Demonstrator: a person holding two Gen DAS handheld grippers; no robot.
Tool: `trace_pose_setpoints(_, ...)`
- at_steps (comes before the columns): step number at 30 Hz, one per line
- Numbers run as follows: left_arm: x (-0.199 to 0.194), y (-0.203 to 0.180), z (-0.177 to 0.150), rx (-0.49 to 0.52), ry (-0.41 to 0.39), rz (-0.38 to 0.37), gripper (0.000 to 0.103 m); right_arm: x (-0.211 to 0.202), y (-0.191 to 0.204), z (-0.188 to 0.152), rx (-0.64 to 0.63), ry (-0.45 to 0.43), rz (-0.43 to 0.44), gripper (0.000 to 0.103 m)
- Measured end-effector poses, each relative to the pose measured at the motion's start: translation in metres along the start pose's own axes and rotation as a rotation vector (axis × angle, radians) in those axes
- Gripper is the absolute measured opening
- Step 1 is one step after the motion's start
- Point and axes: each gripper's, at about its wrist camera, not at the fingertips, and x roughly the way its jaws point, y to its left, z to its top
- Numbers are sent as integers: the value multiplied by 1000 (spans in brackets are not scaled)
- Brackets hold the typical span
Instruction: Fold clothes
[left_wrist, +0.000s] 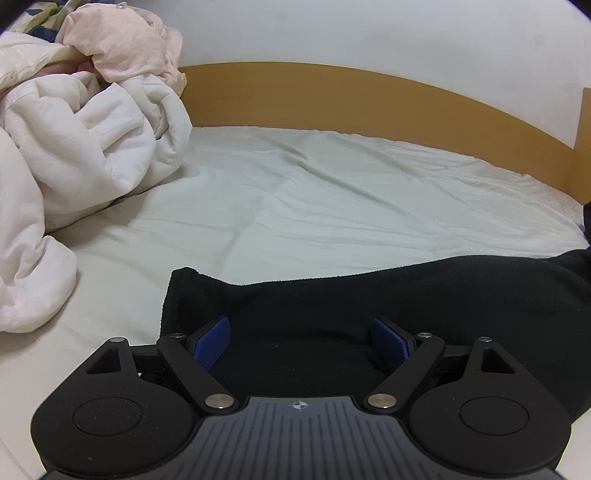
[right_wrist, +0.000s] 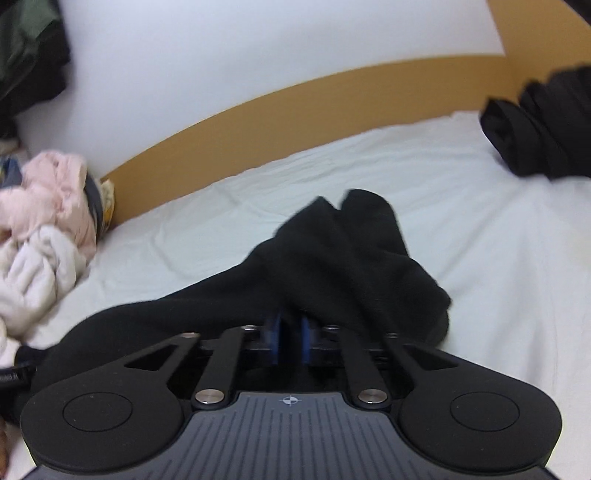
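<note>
The right hand-held gripper (right_wrist: 290, 341) pinches the black garment (right_wrist: 332, 266), lying crosswise under the spread-open left hand-held gripper (left_wrist: 301, 341).

The garment (right_wrist: 332, 266) is plain black. The bed (left_wrist: 332, 206) wears a plain white sheet, edged by a tan wooden frame (left_wrist: 369, 99). At its far left corner lie a white blanket (left_wrist: 92, 147) and pale pink cloth (left_wrist: 125, 40). Each tool's pads (left_wrist: 212, 341) are blue on black bodies.
</note>
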Motion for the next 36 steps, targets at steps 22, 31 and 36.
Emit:
trace_pose_setpoints(22, -2, -10, -1, 46, -6, 101, 92, -44, 47, -6, -292, -199, -189, 12)
trace_pose_setpoints(31, -1, -10, -2, 44, -5, 100, 93, -35, 58, -26, -439, -68, -117, 37)
trace_pose_setpoints(36, -1, -9, -2, 40, -5, 98, 94, -31, 33, -22, -435, -8, -190, 55)
